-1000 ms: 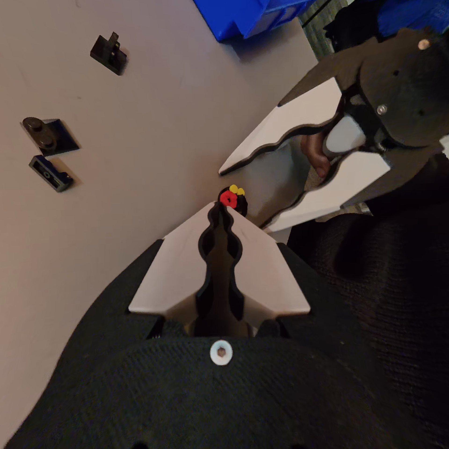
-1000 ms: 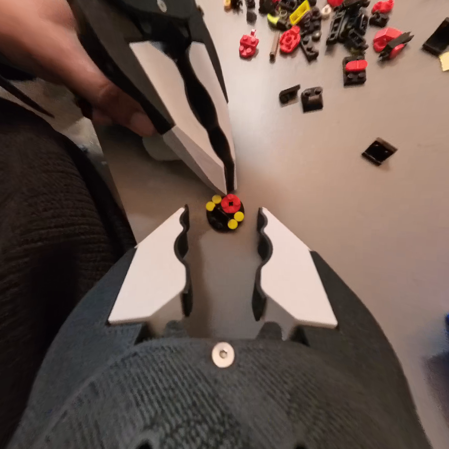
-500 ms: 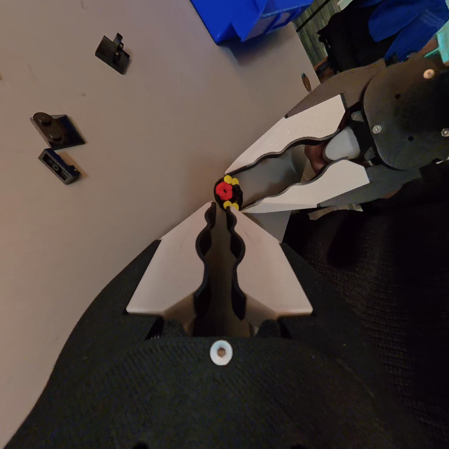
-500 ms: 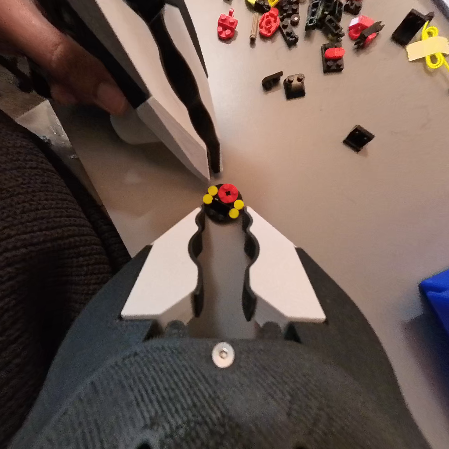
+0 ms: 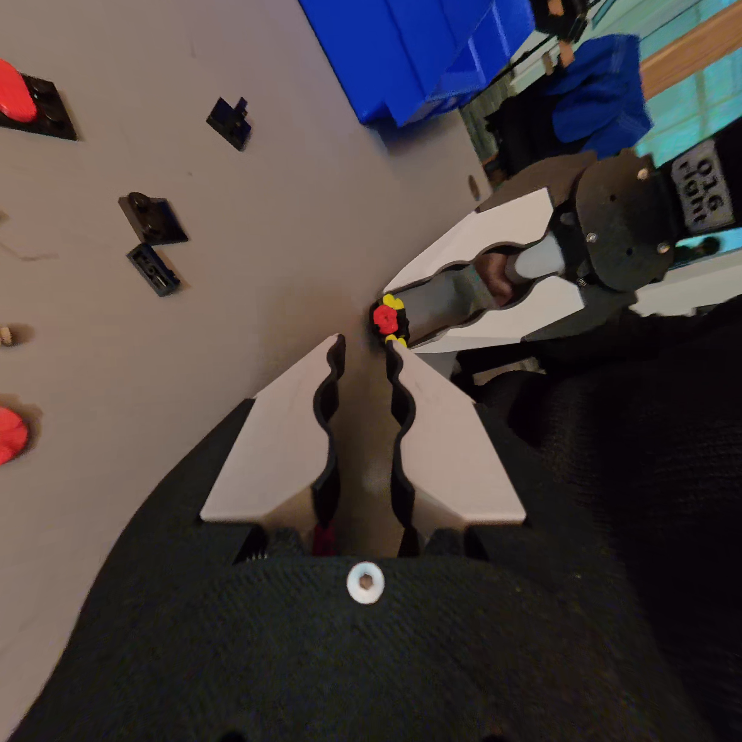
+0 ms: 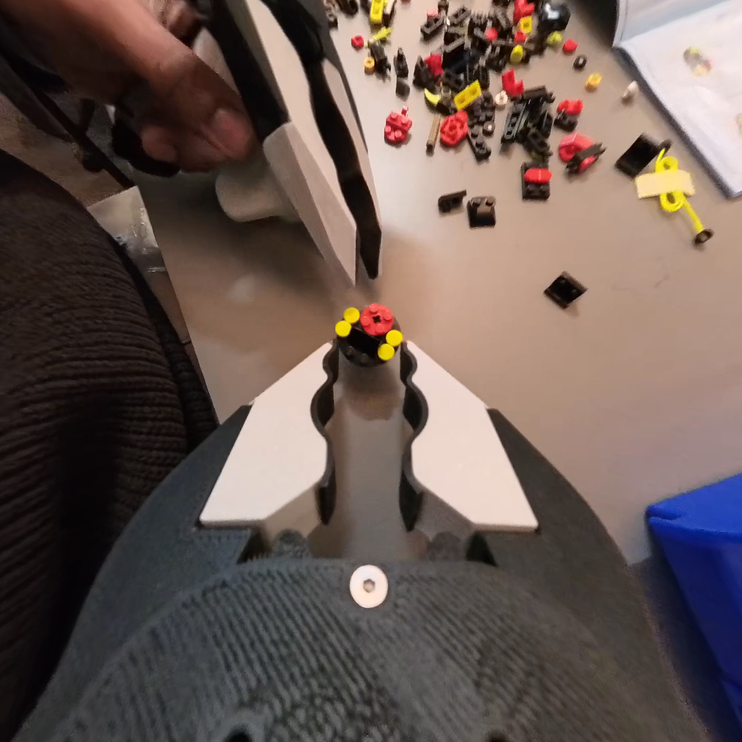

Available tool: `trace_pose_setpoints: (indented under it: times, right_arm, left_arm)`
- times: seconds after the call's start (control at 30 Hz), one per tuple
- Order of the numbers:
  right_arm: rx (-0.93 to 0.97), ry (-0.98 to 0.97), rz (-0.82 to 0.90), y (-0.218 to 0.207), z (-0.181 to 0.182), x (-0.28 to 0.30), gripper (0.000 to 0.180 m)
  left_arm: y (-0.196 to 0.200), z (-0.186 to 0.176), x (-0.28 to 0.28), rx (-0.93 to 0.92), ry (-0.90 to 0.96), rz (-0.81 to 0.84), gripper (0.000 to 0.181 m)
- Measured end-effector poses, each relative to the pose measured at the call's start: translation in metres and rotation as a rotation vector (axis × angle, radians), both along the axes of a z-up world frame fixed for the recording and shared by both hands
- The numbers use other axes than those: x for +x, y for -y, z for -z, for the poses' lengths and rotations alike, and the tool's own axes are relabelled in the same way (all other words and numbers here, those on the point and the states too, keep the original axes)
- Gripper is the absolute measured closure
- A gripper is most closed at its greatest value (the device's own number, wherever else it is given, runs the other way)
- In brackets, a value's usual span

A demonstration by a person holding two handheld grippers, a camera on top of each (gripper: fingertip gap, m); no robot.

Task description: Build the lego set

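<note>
A small round black lego assembly [image 6: 361, 345] carries a red round piece [image 6: 376, 319] and several yellow studs. My right gripper [image 6: 367, 349] is shut on its black base and holds it near the table's near edge. In the left wrist view the assembly [image 5: 386, 319] sits between the tips of the right gripper [image 5: 395, 321]. My left gripper [image 5: 366, 344] is a little open and empty, its right fingertip [image 5: 395, 353] just below the assembly. In the right wrist view the left gripper [image 6: 363, 261] hangs just beyond the assembly, apart from it.
A pile of loose red, black and yellow pieces [image 6: 482, 92] lies at the far side, with an instruction booklet [image 6: 682, 100] to its right. Single black pieces [image 5: 152, 219] [image 5: 229, 122] [image 6: 564, 289] lie nearer. A blue bin [image 6: 702, 562] [image 5: 401, 48] stands at the right. My two grippers' fingertips are within a few centimetres of each other.
My right gripper closed on the black assembly and now holds it. My left gripper, shut at the red piece before, has opened a little and drawn back from it.
</note>
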State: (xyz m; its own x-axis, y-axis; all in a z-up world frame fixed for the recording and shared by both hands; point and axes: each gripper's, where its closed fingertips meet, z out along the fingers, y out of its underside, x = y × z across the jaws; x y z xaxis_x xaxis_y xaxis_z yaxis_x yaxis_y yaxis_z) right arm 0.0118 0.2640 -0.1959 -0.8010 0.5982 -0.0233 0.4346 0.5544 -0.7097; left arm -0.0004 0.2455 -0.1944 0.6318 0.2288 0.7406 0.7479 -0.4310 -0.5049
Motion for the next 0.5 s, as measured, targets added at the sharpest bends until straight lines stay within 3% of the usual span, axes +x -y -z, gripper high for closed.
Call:
trace_pose_setpoints:
  times: [0.1,0.5]
  right_arm:
    - [-0.009,-0.074,-0.035,0.002,-0.013,0.000,0.151]
    - [-0.039,-0.196,-0.156,0.014,-0.032,0.009,0.151]
  left_arm:
    - [-0.002,-0.011,0.004,0.081,0.135,-0.004,0.159]
    - [-0.003,-0.031,0.015,0.187,0.294,0.028,0.164]
